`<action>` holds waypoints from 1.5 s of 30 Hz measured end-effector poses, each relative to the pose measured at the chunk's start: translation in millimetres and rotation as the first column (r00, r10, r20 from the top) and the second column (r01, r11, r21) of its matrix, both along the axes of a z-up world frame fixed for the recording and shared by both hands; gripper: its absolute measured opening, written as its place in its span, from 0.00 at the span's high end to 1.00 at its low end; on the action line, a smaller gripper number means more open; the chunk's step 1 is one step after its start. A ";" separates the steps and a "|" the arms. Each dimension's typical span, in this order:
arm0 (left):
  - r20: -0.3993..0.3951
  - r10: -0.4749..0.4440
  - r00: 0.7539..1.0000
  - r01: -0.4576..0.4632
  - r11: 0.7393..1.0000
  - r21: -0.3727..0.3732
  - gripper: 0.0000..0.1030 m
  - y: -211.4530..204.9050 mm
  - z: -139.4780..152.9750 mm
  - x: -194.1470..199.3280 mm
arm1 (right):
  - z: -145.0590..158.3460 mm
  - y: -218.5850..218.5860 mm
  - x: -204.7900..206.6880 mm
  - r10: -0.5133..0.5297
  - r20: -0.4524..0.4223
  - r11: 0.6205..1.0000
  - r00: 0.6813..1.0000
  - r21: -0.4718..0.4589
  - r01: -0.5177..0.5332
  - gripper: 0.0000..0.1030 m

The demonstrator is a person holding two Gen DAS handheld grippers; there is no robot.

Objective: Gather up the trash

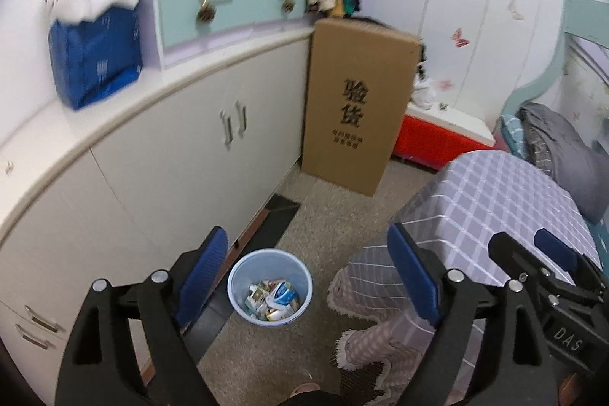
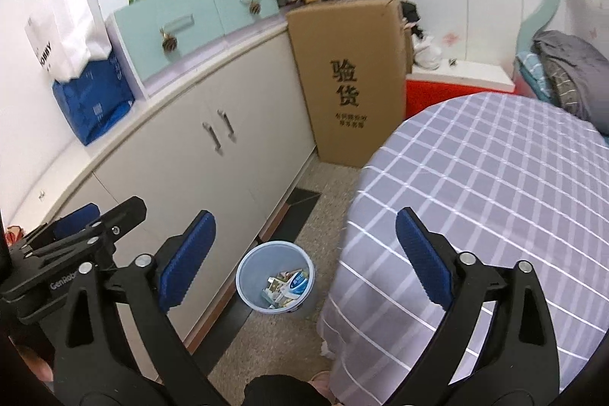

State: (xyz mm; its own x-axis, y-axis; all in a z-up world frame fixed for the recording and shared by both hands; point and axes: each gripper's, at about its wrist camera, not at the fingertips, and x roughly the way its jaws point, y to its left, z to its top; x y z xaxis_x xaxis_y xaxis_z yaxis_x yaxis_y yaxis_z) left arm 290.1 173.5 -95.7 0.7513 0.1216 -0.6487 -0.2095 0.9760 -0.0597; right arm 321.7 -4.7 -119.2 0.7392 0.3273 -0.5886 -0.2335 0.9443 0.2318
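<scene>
- While both tools hung above the floor, I saw the left gripper (image 1: 308, 276) with its blue pads spread wide and nothing between them.
- I saw the right gripper (image 2: 304, 253) standing just as wide, also empty.
- Below them stood the small round pale-blue plastic bin (image 1: 270, 286), on the speckled floor (image 1: 266, 360) between the long cream cabinet (image 1: 171, 155) and the table under its grey checked cloth (image 2: 475, 200).
- Inside it lay a heap of crumpled wrappers and small packets (image 1: 272, 299); I could not tell what each one was, since they were small and blurred.
- I judged the collecting well along: trash sat in the bin, and I found no loose litter on the visible floor or cloth.
- What remained, if anything, lay outside these views.
</scene>
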 end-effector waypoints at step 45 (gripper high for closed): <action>0.464 -0.276 0.842 0.180 0.954 0.241 0.05 -169.2 141.6 -288.8 | 114.0 -136.1 -320.2 -0.273 0.441 0.954 0.855 0.013 0.298 0.06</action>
